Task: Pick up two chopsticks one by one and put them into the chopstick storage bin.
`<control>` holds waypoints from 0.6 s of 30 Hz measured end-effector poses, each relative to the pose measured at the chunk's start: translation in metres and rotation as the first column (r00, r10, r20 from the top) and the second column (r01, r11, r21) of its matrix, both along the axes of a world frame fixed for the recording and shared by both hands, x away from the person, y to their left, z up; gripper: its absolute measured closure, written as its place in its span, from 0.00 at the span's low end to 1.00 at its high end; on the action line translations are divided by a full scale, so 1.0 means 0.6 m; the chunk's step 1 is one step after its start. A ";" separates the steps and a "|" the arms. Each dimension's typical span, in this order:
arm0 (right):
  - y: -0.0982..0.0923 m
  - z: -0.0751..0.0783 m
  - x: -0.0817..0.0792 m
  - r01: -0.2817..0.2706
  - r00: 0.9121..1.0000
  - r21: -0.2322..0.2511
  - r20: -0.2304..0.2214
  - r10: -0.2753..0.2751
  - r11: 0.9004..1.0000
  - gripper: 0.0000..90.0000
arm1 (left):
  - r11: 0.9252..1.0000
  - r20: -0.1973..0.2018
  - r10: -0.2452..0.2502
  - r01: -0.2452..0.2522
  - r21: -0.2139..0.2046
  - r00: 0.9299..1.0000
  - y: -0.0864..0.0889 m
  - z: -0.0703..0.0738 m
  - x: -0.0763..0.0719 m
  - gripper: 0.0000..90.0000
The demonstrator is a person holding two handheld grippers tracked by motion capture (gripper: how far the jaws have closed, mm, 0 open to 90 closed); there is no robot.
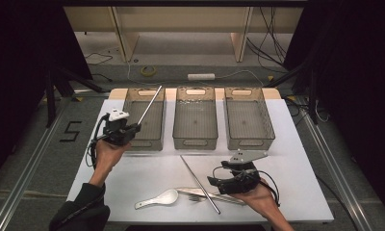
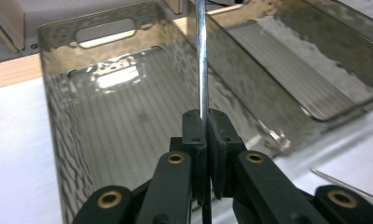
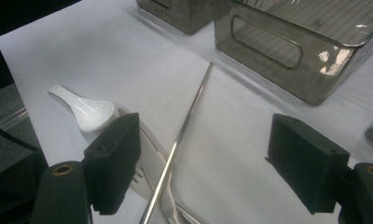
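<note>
My left gripper [image 1: 135, 127] is shut on a metal chopstick [image 1: 149, 105], which slants up and away over the left smoky bin [image 1: 143, 139]. In the left gripper view the chopstick [image 2: 201, 56] rises straight from between the closed pads [image 2: 195, 130] above that bin [image 2: 58, 107]. My right gripper [image 1: 212, 182] stands open near the table's front, over a second metal chopstick [image 1: 199, 183] that lies on the white table. In the right gripper view that chopstick [image 3: 182, 135] runs between the wide-apart pads [image 3: 114, 158]. A white ceramic spoon [image 1: 157, 198] and a metal fork [image 1: 200, 195] lie beside it.
Three smoky plastic bins stand in a row at the back: left, middle [image 1: 195, 142] and right [image 1: 250, 140]. The white table [image 1: 296, 168] has bare room to the right. Cables and a yellow tape roll [image 1: 148, 70] lie on the floor beyond.
</note>
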State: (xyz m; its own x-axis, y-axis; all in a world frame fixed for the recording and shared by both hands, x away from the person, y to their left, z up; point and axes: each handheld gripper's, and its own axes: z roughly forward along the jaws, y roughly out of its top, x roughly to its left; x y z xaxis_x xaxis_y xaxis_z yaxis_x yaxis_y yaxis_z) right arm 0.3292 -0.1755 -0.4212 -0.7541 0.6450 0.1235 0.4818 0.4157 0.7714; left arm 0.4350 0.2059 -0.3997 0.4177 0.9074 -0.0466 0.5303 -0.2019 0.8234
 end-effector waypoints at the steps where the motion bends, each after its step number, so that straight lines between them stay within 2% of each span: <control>1: 0.000 0.000 0.000 -0.002 1.000 0.002 -0.001 0.002 1.000 0.30 | 1.000 -0.001 0.006 -0.006 0.003 1.000 0.002 -0.001 0.005 0.95; 11: 0.001 0.000 -0.001 -0.007 1.000 -0.002 0.000 0.007 1.000 0.30 | 0.998 -0.018 0.061 -0.062 -0.028 0.998 0.020 -0.007 0.051 0.95; 18: 0.002 -0.001 -0.001 -0.005 1.000 -0.003 -0.002 0.005 1.000 0.30 | 0.995 -0.032 0.097 -0.097 -0.021 0.995 0.029 -0.016 0.074 0.95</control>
